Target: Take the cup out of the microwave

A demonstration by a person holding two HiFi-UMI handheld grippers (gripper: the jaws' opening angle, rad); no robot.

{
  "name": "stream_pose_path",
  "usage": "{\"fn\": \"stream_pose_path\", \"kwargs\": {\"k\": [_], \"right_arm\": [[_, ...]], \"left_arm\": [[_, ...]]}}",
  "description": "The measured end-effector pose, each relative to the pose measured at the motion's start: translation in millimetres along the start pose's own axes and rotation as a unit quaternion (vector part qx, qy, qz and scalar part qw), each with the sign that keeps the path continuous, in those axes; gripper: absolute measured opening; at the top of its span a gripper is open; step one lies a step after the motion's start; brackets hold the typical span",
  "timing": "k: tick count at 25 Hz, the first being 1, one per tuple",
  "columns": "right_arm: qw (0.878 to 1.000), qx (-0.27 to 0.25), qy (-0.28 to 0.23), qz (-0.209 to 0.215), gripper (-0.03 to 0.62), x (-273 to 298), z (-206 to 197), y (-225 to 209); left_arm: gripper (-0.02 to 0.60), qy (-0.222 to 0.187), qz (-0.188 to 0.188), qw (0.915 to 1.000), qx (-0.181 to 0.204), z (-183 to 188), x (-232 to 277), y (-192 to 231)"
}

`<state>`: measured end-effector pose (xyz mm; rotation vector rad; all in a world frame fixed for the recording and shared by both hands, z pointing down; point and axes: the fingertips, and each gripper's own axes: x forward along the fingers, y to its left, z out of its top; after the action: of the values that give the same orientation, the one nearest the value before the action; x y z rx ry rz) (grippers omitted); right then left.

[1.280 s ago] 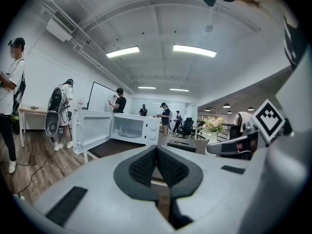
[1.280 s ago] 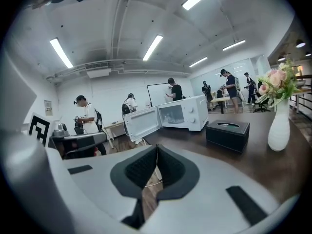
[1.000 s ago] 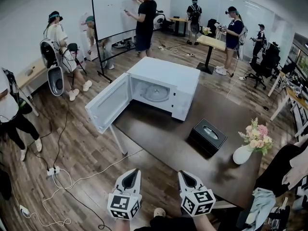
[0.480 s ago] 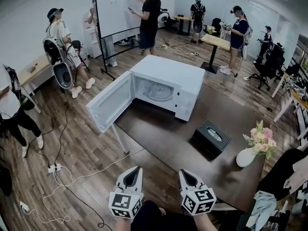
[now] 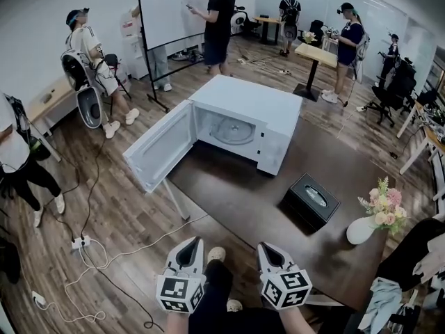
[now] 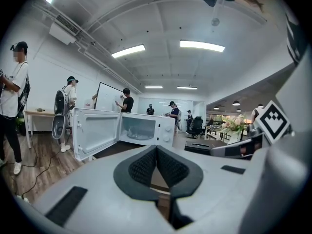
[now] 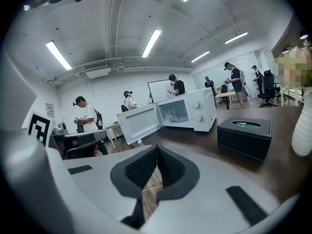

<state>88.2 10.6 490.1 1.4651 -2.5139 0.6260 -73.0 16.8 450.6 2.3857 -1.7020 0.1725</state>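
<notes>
A white microwave (image 5: 243, 120) stands on the dark table (image 5: 243, 207) with its door (image 5: 158, 147) swung wide open to the left. Inside I see the glass turntable (image 5: 233, 132); a faint clear shape (image 6: 130, 130) sits on it, too small to tell as a cup. My left gripper (image 5: 190, 242) and right gripper (image 5: 264, 246) hang side by side near the table's front edge, well short of the microwave. Both are shut with nothing between the pads. The microwave also shows ahead in the left gripper view (image 6: 146, 128) and the right gripper view (image 7: 187, 112).
A black tissue box (image 5: 310, 199) lies right of the microwave, and a white vase of flowers (image 5: 375, 214) stands at the table's right edge. Cables and a power strip (image 5: 78, 243) trail over the wood floor at left. Several people stand around a whiteboard (image 5: 174, 9) beyond.
The view and both grippers have drawn a little nearer to the table and microwave. A leg and shoes now show between the grippers. Both stay shut.
</notes>
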Motion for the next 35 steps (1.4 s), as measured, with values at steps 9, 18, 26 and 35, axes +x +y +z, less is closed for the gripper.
{"fn": "stream_pose_path", "kwargs": {"k": [9, 18, 26, 35], "right_arm": [[1.0, -0.004, -0.002, -0.01, -0.006, 71.5, 38.8, -24.1], [1.0, 0.001, -0.001, -0.025, -0.006, 153.1, 83.5, -39.7], [0.999, 0.006, 0.002, -0.045, -0.006, 227.6, 108.4, -53.6], [0.997, 0.021, 0.005, -0.077, -0.006, 277.1, 118.3, -75.8]], "left_arm": [[0.005, -0.003, -0.021, 0.9998, 0.0, 23.1, 80.0, 33.8], [0.005, -0.003, -0.036, 0.9993, -0.003, 55.1, 163.1, 84.9], [0.005, 0.007, -0.046, 0.9989, -0.009, 63.4, 234.5, 136.7], [0.005, 0.025, -0.08, 0.9965, -0.006, 61.1, 299.1, 163.2]]}}
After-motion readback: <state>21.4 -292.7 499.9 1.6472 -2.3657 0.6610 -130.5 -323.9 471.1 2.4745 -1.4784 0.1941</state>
